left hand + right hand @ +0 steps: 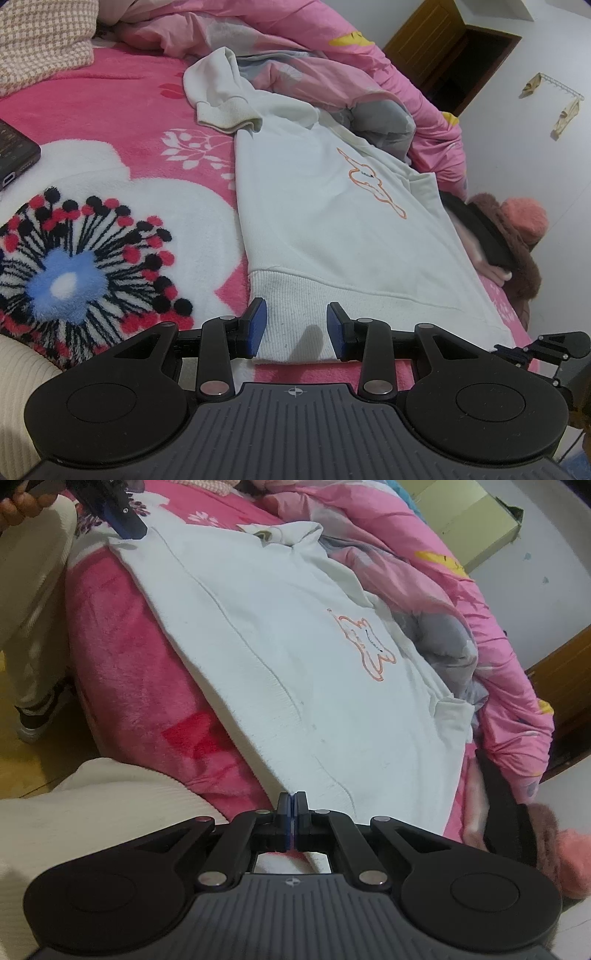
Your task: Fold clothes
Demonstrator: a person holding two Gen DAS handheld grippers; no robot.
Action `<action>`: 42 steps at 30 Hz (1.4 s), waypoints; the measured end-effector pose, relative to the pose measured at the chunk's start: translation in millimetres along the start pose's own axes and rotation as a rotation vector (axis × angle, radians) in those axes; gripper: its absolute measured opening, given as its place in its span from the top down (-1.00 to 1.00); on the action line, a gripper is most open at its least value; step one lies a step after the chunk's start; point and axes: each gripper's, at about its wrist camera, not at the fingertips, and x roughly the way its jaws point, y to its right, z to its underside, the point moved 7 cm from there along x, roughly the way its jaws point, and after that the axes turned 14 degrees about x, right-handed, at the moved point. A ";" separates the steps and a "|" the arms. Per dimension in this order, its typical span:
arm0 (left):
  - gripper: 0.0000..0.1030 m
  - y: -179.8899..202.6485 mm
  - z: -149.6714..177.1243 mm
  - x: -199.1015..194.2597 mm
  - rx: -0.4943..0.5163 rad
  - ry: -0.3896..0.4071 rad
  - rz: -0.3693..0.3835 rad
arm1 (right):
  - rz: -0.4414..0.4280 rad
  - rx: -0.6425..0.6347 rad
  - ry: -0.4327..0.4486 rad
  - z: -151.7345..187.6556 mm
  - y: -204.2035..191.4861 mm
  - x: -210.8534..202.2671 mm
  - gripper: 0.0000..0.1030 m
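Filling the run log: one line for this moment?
left tongs: open over hoodie hem | right tongs: shut on hem corner | hoodie: flat on bed

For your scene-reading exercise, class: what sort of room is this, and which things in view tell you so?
Most likely a bedroom in a home. A white hoodie lies spread on a bed covered by a pink floral blanket, with a rumpled pink quilt heaped behind it.

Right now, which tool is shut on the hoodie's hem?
The right tool, pads pressed together on the white hoodie hem corner; the left tool is open over the ribbed hem.
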 end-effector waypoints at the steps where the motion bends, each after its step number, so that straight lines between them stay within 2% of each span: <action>1: 0.31 0.1 -0.1 0.0 0.000 0.000 0.000 | -0.005 0.004 -0.002 0.6 -0.4 0.4 1.00; 8: 0.31 0.8 -1.5 -3.1 0.004 0.003 -0.005 | -0.039 0.051 -0.038 7.5 -2.7 6.5 1.00; 10: 0.31 -0.4 -7.4 -10.3 0.022 0.026 -0.024 | -0.067 0.090 -0.047 8.5 -0.4 3.5 1.00; 12: 0.30 -1.6 -13.3 -17.5 0.040 0.049 -0.043 | -0.096 0.122 -0.040 8.3 2.4 -5.5 0.98; 15: 0.30 -3.3 -22.5 -27.9 0.065 0.082 -0.070 | -0.086 0.195 0.009 2.9 16.1 -17.5 0.97; 17: 0.30 -4.0 -29.9 -28.9 0.072 0.095 -0.072 | -0.082 0.307 0.049 -2.2 34.4 -20.2 0.96; 20: 0.30 -3.1 -32.2 -20.6 0.065 0.075 -0.056 | -0.100 0.582 0.098 -5.6 68.3 -18.8 0.76; 22: 0.26 -1.9 -28.2 -13.1 0.055 0.044 -0.040 | -0.165 0.781 0.121 -3.5 84.3 -19.0 0.41; 24: 0.25 -1.1 -23.6 -6.1 0.049 0.013 -0.031 | -0.203 0.931 0.154 3.4 96.1 -20.8 0.17; 27: 0.24 -5.3 -19.9 -2.1 0.035 -0.010 -0.041 | -0.198 1.116 0.158 28.0 124.9 -16.3 0.15; 31: 0.20 -8.0 -18.6 1.4 0.010 -0.017 -0.023 | -0.160 1.390 0.116 75.5 175.1 -2.6 0.12; 34: 0.20 -8.2 -13.4 6.7 -0.014 -0.032 -0.007 | -0.194 1.555 0.104 104.6 196.0 11.0 0.12; 38: 0.20 -8.7 -7.9 11.0 -0.046 -0.049 0.019 | -0.254 1.659 0.065 126.7 191.9 27.3 0.12; 42: 0.20 -10.6 -4.9 10.6 -0.076 -0.060 0.056 | -0.338 1.703 0.092 133.1 188.0 22.8 0.12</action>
